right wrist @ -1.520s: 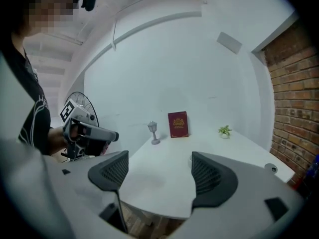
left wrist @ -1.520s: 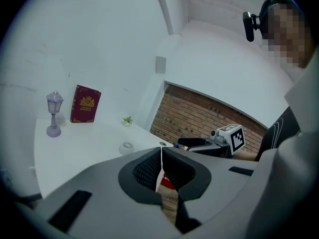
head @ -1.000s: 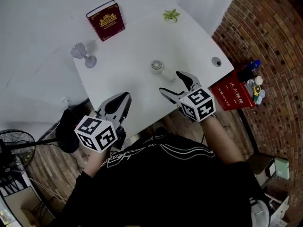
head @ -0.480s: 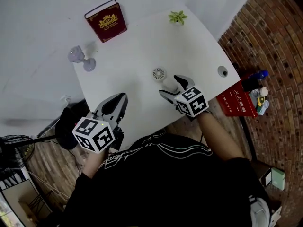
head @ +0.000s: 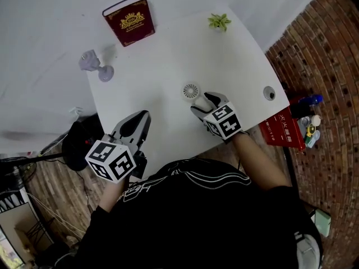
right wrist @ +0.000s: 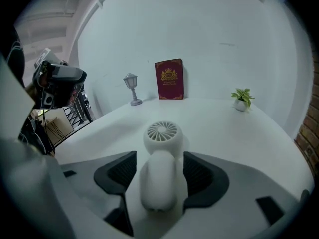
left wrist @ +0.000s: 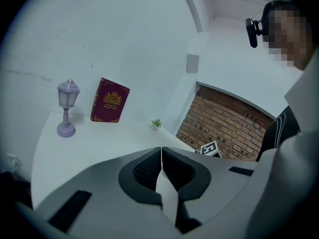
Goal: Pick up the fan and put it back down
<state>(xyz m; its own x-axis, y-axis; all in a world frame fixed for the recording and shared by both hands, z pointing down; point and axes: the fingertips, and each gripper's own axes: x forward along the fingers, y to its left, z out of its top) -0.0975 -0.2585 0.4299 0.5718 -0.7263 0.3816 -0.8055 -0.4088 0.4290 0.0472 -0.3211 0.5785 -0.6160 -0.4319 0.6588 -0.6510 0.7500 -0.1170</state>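
Note:
A small white hand fan (head: 190, 90) lies flat on the white table (head: 162, 55), grille up. In the right gripper view its round head (right wrist: 161, 132) points away and its handle (right wrist: 158, 180) lies between my jaws. My right gripper (head: 205, 102) straddles that handle; its jaws have just been closing, with thin gaps still showing on both sides, so it is open (right wrist: 159, 158). My left gripper (head: 142, 117) hovers over the table's near edge, shut and empty (left wrist: 161, 151).
A dark red book (head: 129, 20) leans on the wall at the table's back, with a purple lantern (head: 92, 64) to its left. A tiny potted plant (head: 219, 21) sits at the far right corner. A red box (head: 283, 129) stands beside the table.
My right gripper has come down and forward over the fan's handle, and its jaws have narrowed around it. The left gripper has shifted slightly.

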